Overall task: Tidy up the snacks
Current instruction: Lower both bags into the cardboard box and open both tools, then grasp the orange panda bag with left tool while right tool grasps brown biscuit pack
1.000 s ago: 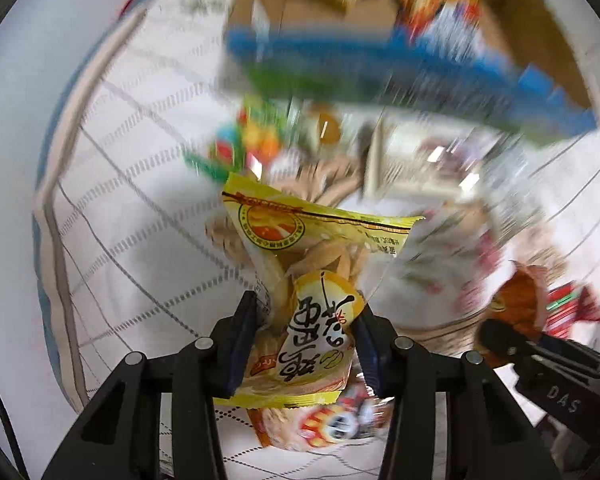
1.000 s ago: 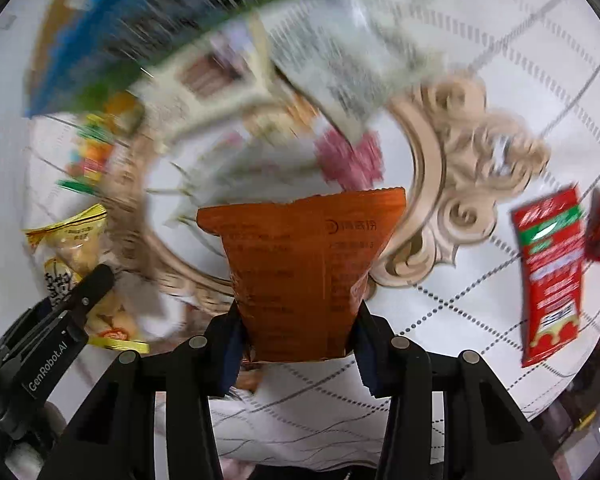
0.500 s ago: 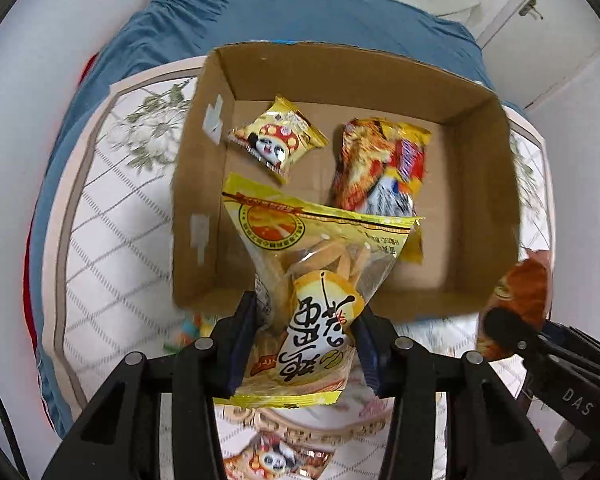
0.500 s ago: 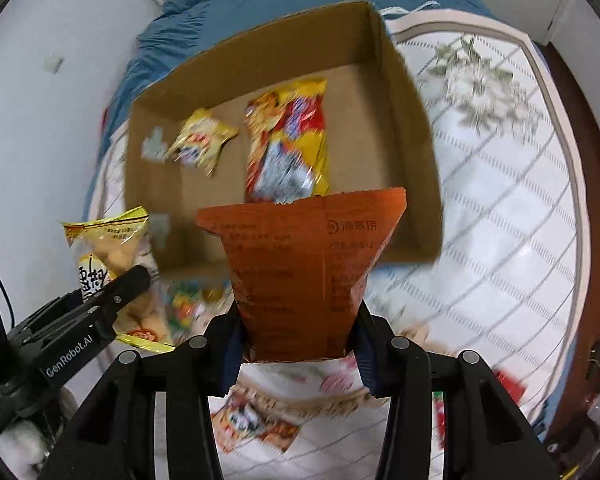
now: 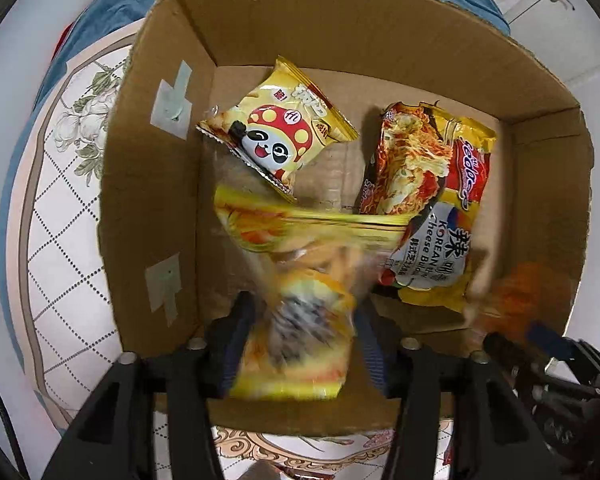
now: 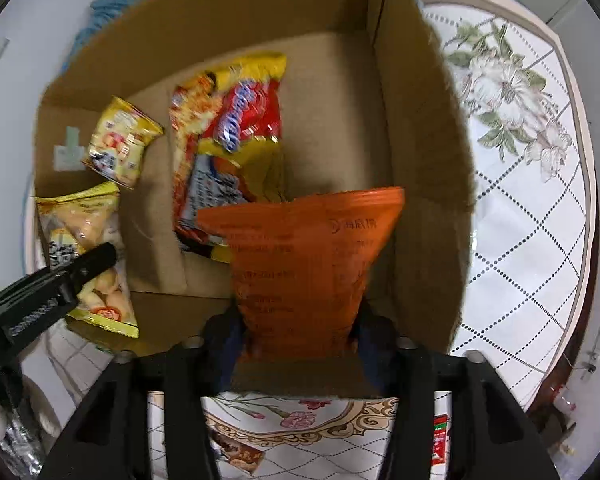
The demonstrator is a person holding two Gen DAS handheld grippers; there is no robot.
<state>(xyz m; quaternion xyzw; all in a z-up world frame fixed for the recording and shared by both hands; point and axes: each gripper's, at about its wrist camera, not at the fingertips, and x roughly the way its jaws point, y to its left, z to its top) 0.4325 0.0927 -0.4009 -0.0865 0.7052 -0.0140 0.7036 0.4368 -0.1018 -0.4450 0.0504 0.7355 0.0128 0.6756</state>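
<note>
1. A plain corrugated cardboard box (image 5: 156, 184) is sitting on a quilted, flower-printed cloth (image 6: 532, 240).
2. The left gripper (image 5: 300, 344) is opening; a crinkly yellow chip bag (image 5: 296, 300) is blurring between its jaws, print unreadable.
3. The right gripper (image 6: 296, 340) is opening around a matte orange pouch (image 6: 304, 264) over the box's near right corner.
4. A glossy panda packet (image 5: 276, 132) and noodle pack (image 5: 428, 200) are lying flat inside, the latter partly hidden.

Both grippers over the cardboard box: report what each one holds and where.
Left gripper: jaws opening around the lower part of a blurred yellow snack bag, apparently released. Right gripper: jaws opening around the bottom of an orange snack packet.
</note>
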